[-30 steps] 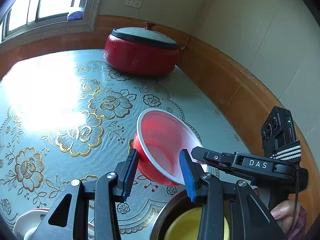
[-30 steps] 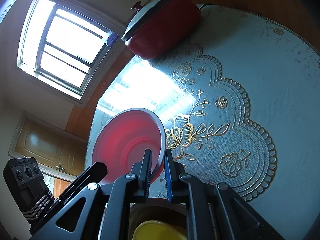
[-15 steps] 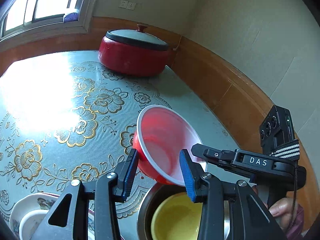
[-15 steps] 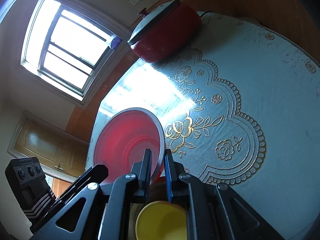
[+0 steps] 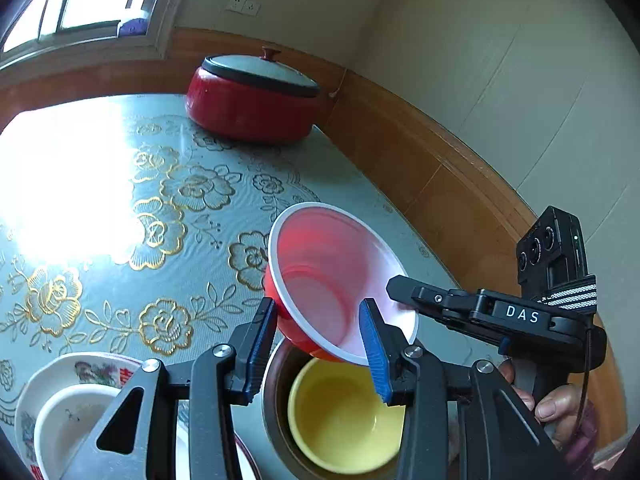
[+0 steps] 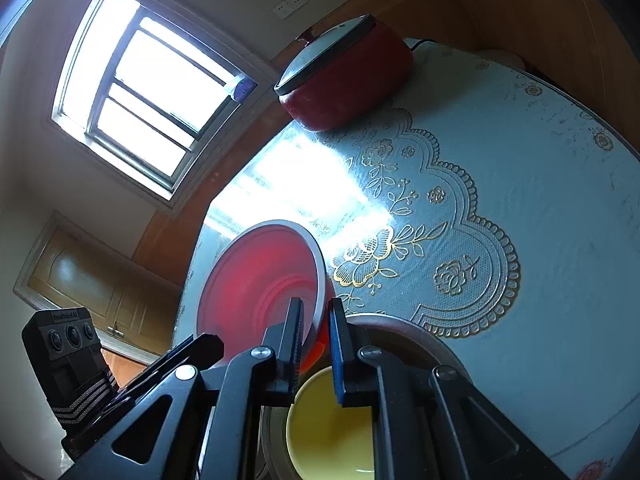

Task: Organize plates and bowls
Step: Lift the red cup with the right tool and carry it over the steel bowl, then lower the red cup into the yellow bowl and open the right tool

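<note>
Since a second ago: both views have drawn back, and the yellow bowl (image 5: 344, 412), only a sliver at the bottom edge before, now shows nearly whole at lower centre; the plates at lower left have come into view too.
Red bowl: the red bowl (image 5: 320, 280) hangs tilted in the air at the centre of the left view, its white-rimmed mouth turned toward the camera, just above the yellow bowl.
Right gripper: the right gripper (image 6: 314, 332) has its jaws clamped tight on the red bowl's rim, one jaw inside and one outside; in the left view it reaches in from the right edge, a hand (image 5: 556, 404) on its handle.
Left gripper: the left gripper (image 5: 316, 344) stands part open with nothing pinched, its blue pads to either side of the red bowl's lower edge; whether they touch it I cannot tell.
Below: the yellow bowl sits nested in a metal bowl (image 5: 276, 408) on the counter (image 5: 120, 240).
Lower left: a small white bowl (image 5: 68, 424) rests on a patterned plate (image 5: 92, 368), partly hidden by the left gripper's frame.
Far side: a red lidded pot (image 5: 252, 100) stands on the counter near the wall, well apart from the bowls, in the upper middle.
Upper left: a bright window (image 6: 140, 84), its glare washing over the floral cloth.
</note>
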`<state>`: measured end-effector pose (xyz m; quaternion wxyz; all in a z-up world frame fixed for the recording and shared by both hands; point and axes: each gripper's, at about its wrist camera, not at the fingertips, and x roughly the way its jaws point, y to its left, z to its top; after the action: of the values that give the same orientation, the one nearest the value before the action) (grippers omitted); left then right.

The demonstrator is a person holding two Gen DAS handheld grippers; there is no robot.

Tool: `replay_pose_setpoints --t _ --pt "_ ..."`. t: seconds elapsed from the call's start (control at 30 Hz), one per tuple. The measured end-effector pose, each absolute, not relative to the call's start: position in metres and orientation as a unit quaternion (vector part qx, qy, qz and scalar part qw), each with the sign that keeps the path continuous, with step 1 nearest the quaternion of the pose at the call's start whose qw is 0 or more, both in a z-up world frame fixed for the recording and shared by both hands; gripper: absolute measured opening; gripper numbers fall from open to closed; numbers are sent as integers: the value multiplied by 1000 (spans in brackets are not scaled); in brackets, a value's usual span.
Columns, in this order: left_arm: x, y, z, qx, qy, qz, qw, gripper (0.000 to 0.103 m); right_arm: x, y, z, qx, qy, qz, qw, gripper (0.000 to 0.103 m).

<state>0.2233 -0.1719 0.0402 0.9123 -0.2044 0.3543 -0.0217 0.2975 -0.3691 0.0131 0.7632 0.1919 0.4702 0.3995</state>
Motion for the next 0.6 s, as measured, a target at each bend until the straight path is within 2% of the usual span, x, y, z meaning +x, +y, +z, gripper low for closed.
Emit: replay_pose_setpoints --t 0.6 --pt "196 -190 17 -222 400 -81 886 42 263 -398 4 165 490 392 761 11"
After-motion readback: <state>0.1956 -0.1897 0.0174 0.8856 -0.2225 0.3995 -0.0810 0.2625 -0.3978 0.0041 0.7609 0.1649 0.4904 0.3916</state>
